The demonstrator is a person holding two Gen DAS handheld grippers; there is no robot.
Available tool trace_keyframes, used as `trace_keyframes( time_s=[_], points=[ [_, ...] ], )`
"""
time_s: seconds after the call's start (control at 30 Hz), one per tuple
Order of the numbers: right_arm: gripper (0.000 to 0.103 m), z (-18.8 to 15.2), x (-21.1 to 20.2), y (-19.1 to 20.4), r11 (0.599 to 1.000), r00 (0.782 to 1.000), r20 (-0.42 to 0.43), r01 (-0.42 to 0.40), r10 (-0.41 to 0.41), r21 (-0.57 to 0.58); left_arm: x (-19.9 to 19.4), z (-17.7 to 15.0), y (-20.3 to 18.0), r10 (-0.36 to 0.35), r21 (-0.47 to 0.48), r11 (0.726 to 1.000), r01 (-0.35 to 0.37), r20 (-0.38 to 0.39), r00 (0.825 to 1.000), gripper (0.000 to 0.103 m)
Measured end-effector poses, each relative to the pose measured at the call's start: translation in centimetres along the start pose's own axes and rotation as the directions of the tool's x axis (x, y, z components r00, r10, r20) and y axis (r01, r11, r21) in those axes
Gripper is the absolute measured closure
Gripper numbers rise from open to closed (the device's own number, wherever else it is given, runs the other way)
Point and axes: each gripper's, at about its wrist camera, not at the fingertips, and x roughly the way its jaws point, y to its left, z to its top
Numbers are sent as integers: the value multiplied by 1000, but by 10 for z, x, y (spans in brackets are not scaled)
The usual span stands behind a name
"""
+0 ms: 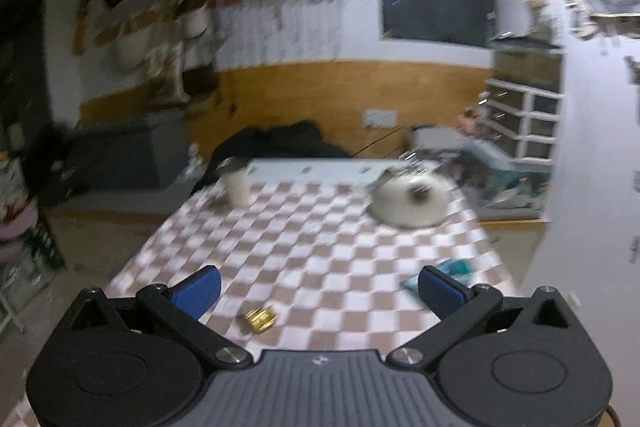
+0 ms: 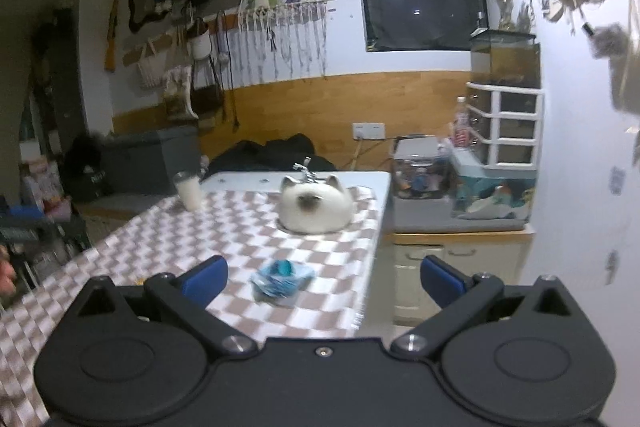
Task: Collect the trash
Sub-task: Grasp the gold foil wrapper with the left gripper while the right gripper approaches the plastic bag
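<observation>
Both your left gripper (image 1: pixel 319 289) and right gripper (image 2: pixel 323 279) stand released, empty; the blue wrapper (image 2: pixel 281 281) looks light and crinkly, so pinch its bunched middle, likewise the gold wrapper (image 1: pixel 257 319)

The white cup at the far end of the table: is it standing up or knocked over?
Upright. The white cup stands on its base on the checkered tablecloth, rim uppermost.

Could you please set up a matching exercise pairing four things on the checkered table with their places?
Things:
1. gold wrapper
2. blue wrapper
3. cat-shaped holder
4. white cup

Places:
A. far left corner of the table
B. far end, toward the right edge
C. near the right edge, ahead of the right claw
D. close in front of the left claw

Pairs: 1-D, 2-C, 3-B, 4-A
</observation>
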Motion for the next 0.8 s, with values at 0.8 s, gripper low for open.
trace_keyframes(
  time_s=[0.8],
  points=[
    [0, -39, 121, 39, 998, 995, -103, -24, 18, -59, 204, -87, 49, 184, -143, 969, -203, -136, 973, 13]
  ],
)
